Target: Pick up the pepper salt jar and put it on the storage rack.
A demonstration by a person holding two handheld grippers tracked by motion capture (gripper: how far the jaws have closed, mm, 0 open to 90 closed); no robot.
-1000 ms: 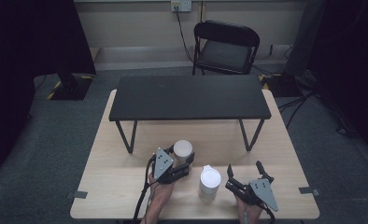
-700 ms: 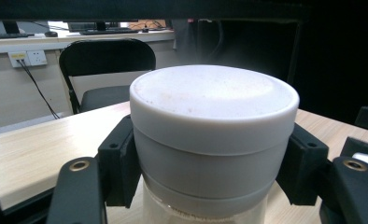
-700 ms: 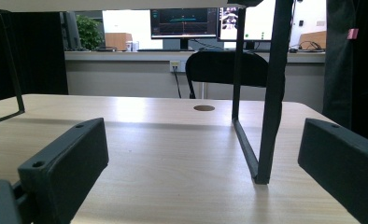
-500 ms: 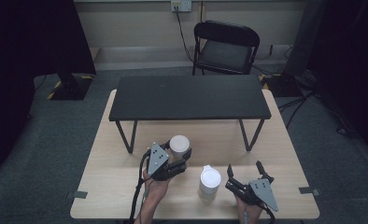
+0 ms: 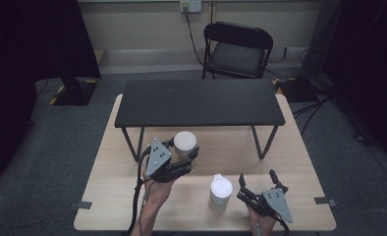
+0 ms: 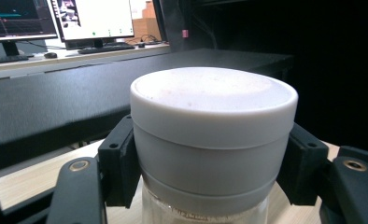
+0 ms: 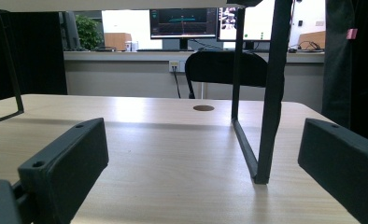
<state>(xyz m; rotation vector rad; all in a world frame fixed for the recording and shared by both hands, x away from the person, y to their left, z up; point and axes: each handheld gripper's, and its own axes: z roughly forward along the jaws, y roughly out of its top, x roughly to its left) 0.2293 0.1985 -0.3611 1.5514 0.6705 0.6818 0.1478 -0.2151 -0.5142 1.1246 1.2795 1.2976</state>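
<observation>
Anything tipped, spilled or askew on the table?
Nothing stands out. The white-lidded jar sits upright, clamped in the left gripper. The second white-lidded jar stands upright on the wooden table, beside the open right gripper. No spills.

Dim, dark-edged high view; bright background glare, soft close-up focus elsewhere.

the black shelf (image 5: 199,102) spans the back of the counter (image 5: 299,162), leaving a low gap beneath between its thin legs (image 5: 264,142). the front strip lies open except for a white-lidded jar (image 5: 220,192) standing just beside the right hand-held gripper (image 5: 258,183).
</observation>
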